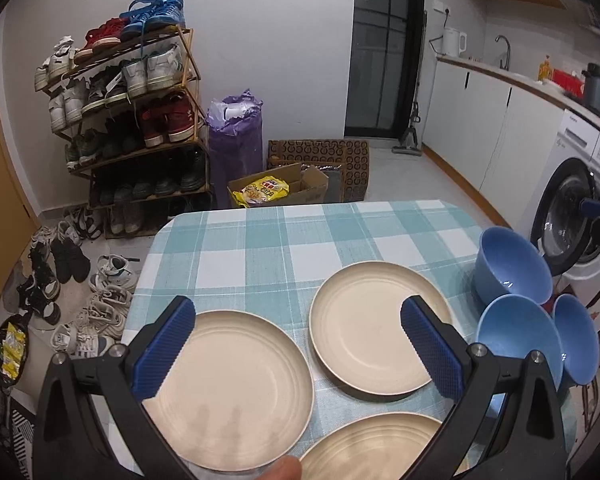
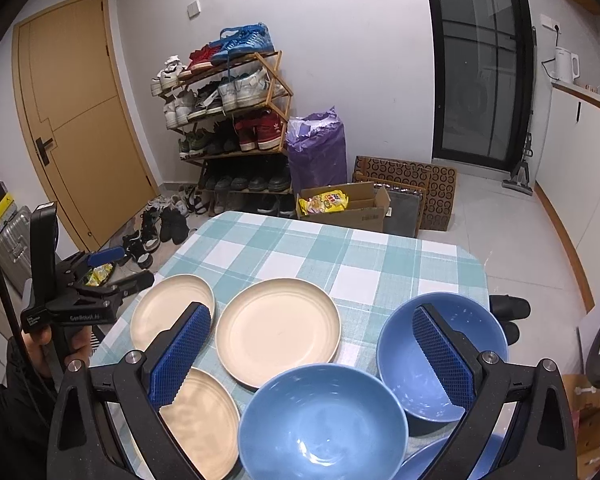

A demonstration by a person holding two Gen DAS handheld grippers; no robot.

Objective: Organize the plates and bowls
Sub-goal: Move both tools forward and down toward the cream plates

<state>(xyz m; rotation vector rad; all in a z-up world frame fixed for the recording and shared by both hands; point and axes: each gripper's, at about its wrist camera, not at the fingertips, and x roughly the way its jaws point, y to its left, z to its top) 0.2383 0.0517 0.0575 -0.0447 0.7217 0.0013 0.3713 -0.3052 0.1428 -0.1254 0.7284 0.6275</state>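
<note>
Checked surface (image 1: 260, 232) is carrying three beige plates (image 1: 380, 328) and three blue bowls (image 2: 324, 420) unstacked, both tongs (image 1: 296, 344) (image 2: 312, 356) gaping empty.

Home: shoe rack (image 2: 236, 120), washing machine (image 1: 576, 216).

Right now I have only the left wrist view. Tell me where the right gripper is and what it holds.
Observer: The right gripper hangs above the blue bowls, jaws open, holding nothing.
Operator: Say what stands left of the shoe rack.
Observer: A closed wooden door, with a silver suitcase nearer us.
Operator: Now place my own gripper for me.
Observer: The left gripper appears to sit off the table's left edge, beside the leftmost plate rather than over it.
</note>
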